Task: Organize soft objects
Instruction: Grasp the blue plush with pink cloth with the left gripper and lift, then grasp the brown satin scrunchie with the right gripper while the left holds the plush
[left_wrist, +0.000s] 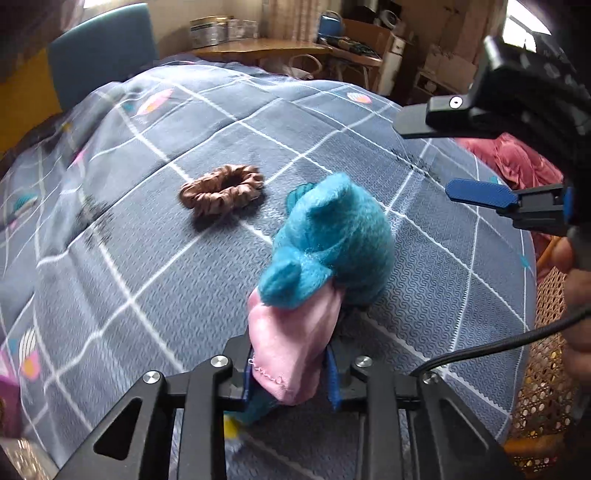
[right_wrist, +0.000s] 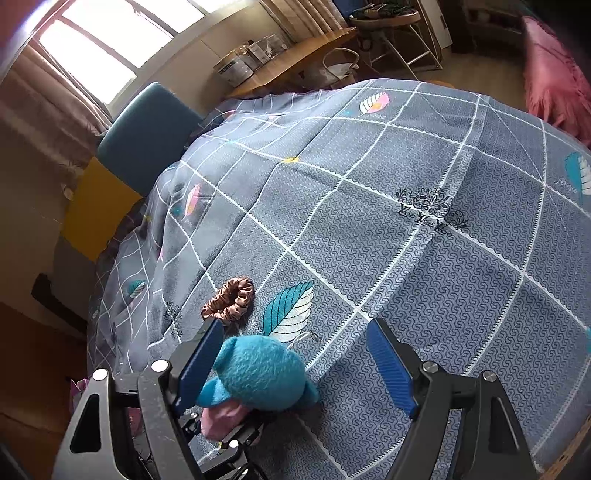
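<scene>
Left gripper (left_wrist: 290, 365) clamps fuzzy teal plush toy in pink cloth (left_wrist: 321, 254) over grey checked quilt (left_wrist: 147, 258) | right gripper (right_wrist: 295, 365) wide, toy's head between jaws | brown satin scrunchie (left_wrist: 222, 190) just beyond

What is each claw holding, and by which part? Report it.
The left claw grips the teal plush toy by its pink lower part, the teal head sticking out beyond the fingers. The right claw is open and holds nothing.
</scene>
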